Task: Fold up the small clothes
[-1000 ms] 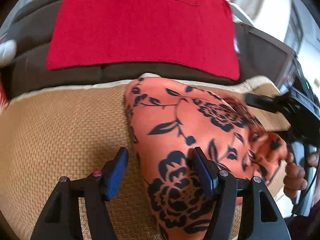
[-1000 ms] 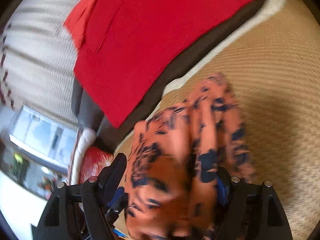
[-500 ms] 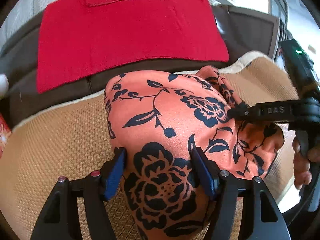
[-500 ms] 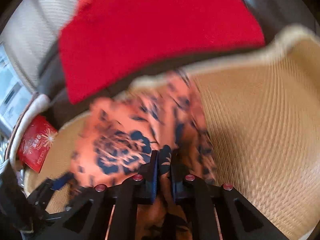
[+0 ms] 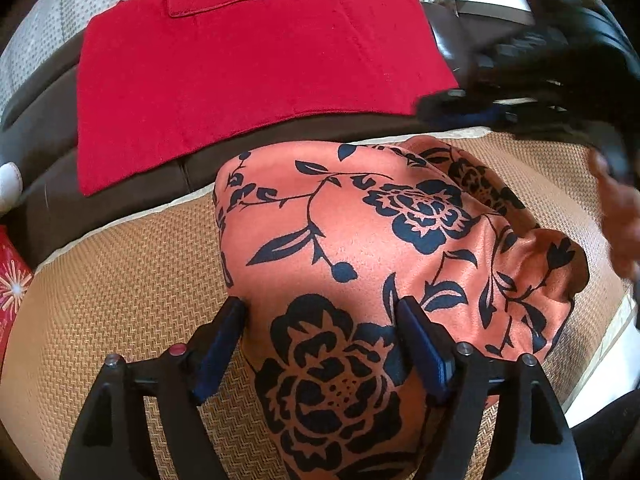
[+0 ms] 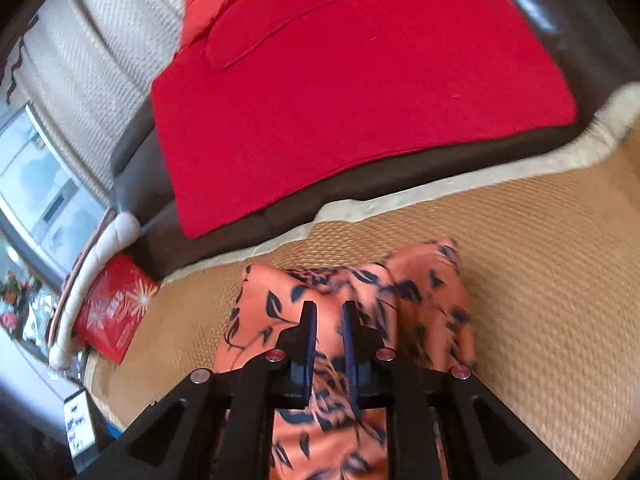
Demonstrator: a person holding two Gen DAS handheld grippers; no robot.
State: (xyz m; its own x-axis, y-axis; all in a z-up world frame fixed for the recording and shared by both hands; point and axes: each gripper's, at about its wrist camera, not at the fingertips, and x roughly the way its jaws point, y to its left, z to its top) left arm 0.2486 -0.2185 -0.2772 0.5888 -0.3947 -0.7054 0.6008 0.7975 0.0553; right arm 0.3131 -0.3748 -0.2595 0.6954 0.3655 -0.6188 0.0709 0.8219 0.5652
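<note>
Lying bunched on the woven mat (image 5: 100, 280), orange floral garment (image 5: 360, 248); long axis unclear. No legible writing. My left tongs (image 5: 320, 320) spread, straddling it; right tongs (image 6: 329, 316) narrowly parted above.

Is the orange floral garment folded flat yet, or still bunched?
Still bunched: the garment lies humped on the woven mat, with its right side crumpled in loose folds.

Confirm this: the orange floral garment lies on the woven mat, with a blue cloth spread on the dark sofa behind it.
One thing is wrong: the cloth is red, not blue, as the left wrist view shows. The orange floral garment does lie on the woven mat, before the dark sofa.
</note>
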